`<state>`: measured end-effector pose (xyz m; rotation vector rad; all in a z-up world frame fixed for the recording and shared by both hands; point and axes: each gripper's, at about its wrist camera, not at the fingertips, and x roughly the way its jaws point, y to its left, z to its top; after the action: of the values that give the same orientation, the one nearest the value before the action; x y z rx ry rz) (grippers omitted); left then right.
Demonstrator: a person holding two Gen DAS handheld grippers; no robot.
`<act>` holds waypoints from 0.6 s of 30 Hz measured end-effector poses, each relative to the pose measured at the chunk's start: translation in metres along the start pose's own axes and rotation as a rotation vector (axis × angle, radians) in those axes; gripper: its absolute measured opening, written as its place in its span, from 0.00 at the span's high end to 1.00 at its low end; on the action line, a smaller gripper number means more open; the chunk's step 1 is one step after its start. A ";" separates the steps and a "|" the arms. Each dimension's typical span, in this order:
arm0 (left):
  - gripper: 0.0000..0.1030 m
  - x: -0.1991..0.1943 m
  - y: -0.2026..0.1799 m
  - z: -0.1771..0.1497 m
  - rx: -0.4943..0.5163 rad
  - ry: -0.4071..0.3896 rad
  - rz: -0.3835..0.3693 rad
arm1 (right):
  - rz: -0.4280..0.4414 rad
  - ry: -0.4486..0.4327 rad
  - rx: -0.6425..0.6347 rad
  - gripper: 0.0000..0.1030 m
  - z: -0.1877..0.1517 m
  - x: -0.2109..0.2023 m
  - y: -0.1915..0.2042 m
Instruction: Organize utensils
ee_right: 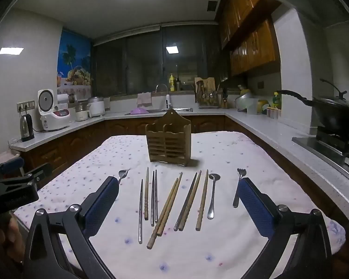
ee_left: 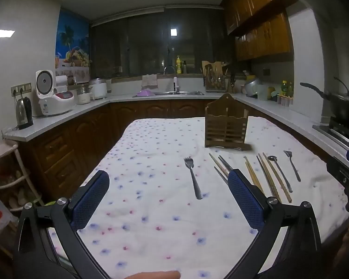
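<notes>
A wooden slatted utensil holder stands upright at the table's far middle; it also shows in the left wrist view. In front of it lie several metal and wooden chopsticks, a metal spoon and two metal forks, one at the left and one at the right. My right gripper is open and empty above the row. My left gripper is open and empty above the left fork; the chopsticks, spoon and right fork lie to its right.
A flowered white cloth covers the table. Counters run around three sides with a kettle, rice cooker, sink and a wok on a stove. My left gripper's body shows at the right view's left edge.
</notes>
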<state>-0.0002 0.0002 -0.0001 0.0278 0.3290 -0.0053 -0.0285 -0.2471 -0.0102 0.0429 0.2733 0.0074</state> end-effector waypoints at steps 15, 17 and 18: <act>0.00 0.003 0.000 0.000 0.001 0.011 0.006 | -0.001 0.020 0.000 0.00 -0.005 0.006 0.001; 0.00 0.003 0.000 0.000 0.001 0.011 0.008 | -0.003 0.027 -0.001 0.00 -0.005 0.010 0.002; 0.00 0.003 0.001 0.000 0.000 0.011 0.008 | -0.002 0.027 0.001 0.00 -0.005 0.010 0.002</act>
<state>0.0028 0.0009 -0.0016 0.0297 0.3395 0.0030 -0.0204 -0.2448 -0.0176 0.0431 0.3007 0.0058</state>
